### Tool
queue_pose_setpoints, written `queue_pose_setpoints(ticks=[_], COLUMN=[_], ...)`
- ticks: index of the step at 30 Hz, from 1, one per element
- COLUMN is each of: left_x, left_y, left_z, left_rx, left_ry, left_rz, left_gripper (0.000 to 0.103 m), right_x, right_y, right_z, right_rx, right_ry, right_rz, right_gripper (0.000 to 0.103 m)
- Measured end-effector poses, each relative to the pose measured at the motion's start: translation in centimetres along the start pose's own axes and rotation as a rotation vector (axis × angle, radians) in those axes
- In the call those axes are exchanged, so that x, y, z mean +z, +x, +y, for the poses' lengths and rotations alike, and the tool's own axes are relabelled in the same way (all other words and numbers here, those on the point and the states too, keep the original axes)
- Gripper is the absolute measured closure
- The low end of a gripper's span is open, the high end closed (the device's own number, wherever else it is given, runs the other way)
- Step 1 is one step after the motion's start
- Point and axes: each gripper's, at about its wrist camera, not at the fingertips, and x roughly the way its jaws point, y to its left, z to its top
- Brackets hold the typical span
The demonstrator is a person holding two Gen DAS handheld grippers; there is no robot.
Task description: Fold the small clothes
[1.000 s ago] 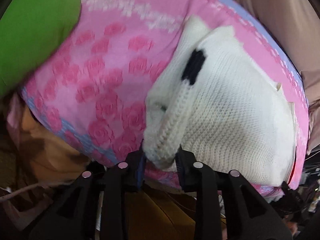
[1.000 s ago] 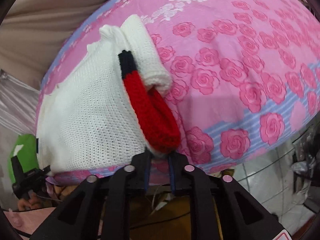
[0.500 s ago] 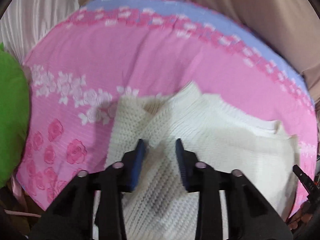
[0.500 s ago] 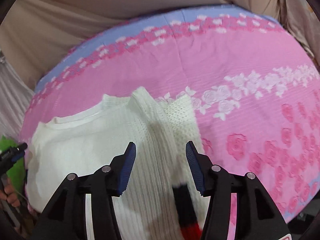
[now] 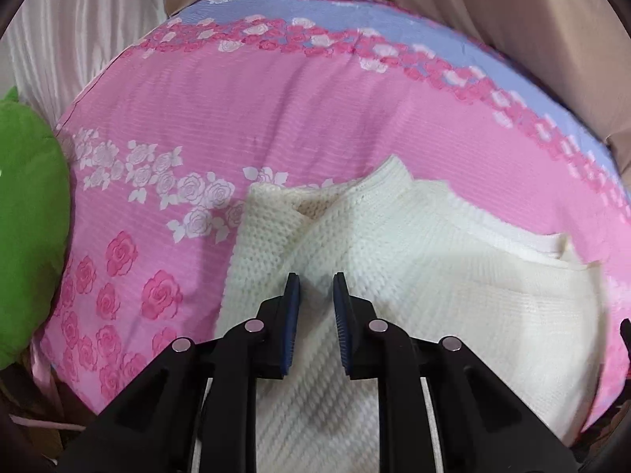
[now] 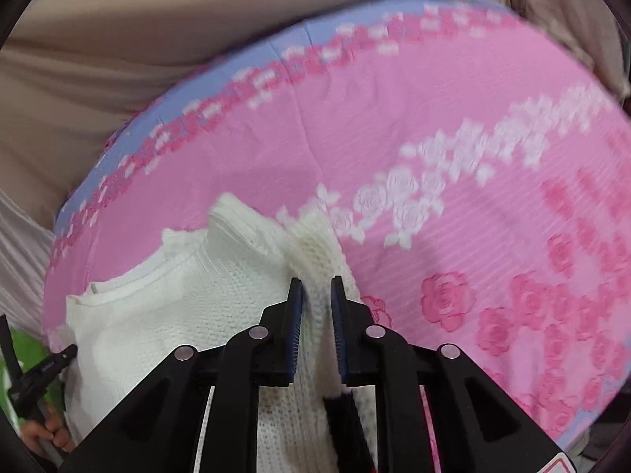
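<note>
Left jaws: the left gripper has been closing to a narrow gap. It hangs over the white knit sweater, and I can't tell if the pads pinch any fabric.

Right jaws: the right gripper opened, then closed again, also to a narrow gap. A ridge of the sweater's folded sleeve sits between them; whether it's truly gripped I can't tell.

Sweater: on the pink rose bedspread, toward 5 o'clock in the left view and 7 o'clock in the right. Both sleeves are folded inward, and the collar lies flat.

Cuff: the dark band peeks out at 6 o'clock under the right jaws.

Surroundings: green cushion at 9 o'clock.

Risk: I reckon the loose knit could snag on a pad and lift, dragging a sleeve back open. A one-sided pull would skew the next fold.
</note>
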Motion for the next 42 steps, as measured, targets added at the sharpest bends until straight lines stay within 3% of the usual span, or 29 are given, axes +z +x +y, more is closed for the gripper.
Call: queue_pose_setpoints(ticks=[1,3,7,11,13,16,18,19,20,21,22,24,25,27,30,32,34,37,38,39,42], left_x=[-0.4,-1.6,-4.5,-6.7,-6.5,-6.2,-6.4,-6.5,-6.6,-6.5,-6.4,-5.5,-5.0,-3.9,-2.9,-2.8,-2.8,-3.1,-3.4,-3.8,-5.7], left_y=[-1.2,-3.0,-2.5,-0.6,-0.9,-0.8,-0.4,-0.4,-0.6,-1.0,-1.3,-2.2,-2.2,-1.9,0.5,1.6,1.0,-0.8,-1.4,-1.8,-1.3], left_z=[-0.1,-1.1,-4.6,-5.6,-4.1,-1.4,0.5,1.1,1.3,1.2,0.8,-0.8,-1.5,-3.7,-5.6,-5.2,-4.9,-3.2,-2.7,-2.6,-3.4], left_rx=[-0.02,-0.068,-0.134,-0.097,-0.091,-0.072,-0.054,-0.078,-0.087,-0.075,-0.077,-0.11,-0.118,-0.114,-0.044,-0.031,-0.038,-0.056,-0.076,-0.086,-0.075], left_ry=[-0.007,0.005,0.099,0.164,0.134,0.069,0.036,0.018,0.003,-0.003,-0.008,-0.012,-0.002,0.047,0.122,0.131,0.135,0.094,0.07,0.058,0.087], left_rz=[-0.016,-0.032,0.032,0.082,0.07,0.064,0.064,0.067,0.07,0.069,0.063,0.035,0.03,0.021,0.026,0.036,0.027,0.01,0.01,0.011,0.042], left_gripper=[0.085,0.085,0.085,0.082,0.082,0.082,0.082,0.082,0.082,0.083,0.084,0.084,0.084,0.083,0.079,0.079,0.079,0.079,0.079,0.079,0.074], right_x=[-0.4,-1.4,-6.1,-11.2,-11.7,-9.7,-8.2,-7.8,-7.6,-7.4,-7.1,-6.4,-5.9,-5.0,-3.9,-4.0,-4.2,-3.3,-3.3,-3.4,-5.5], right_y=[-2.0,-4.3,-4.2,-0.1,0.8,-0.5,-1.5,-1.7,-1.9,-2.3,-3.0,-4.1,-4.4,-4.0,-1.6,0.8,3.0,2.4,1.1,0.0,-2.6], right_z=[1.0,3.3,10.8,16.7,15.9,10.5,4.0,0.0,-2.6,-5.1,-6.0,-4.1,-2.4,2.2,9.0,11.4,10.8,6.0,4.7,3.9,4.5], right_rx=[-0.004,0.074,0.321,0.344,0.305,0.222,0.139,0.071,0.048,0.134,0.13,0.043,0.061,0.116,0.171,0.142,0.027,0.008,-0.041,-0.048,0.086], right_ry=[-0.041,-0.114,-0.319,-0.535,-0.561,-0.436,-0.29,-0.205,-0.151,-0.079,-0.041,-0.116,-0.162,-0.233,-0.342,-0.403,-0.424,-0.275,-0.238,-0.216,-0.224], right_rz=[-0.054,-0.065,0.088,0.237,0.248,0.199,0.166,0.158,0.159,0.164,0.152,0.114,0.1,0.088,0.081,0.106,0.126,0.113,0.092,0.076,0.101], right_gripper=[0.083,0.082,0.09,0.093,0.097,0.097,0.096,0.097,0.103,0.103,0.103,0.1,0.094,0.094,0.094,0.097,0.099,0.103,0.102,0.093,0.093])
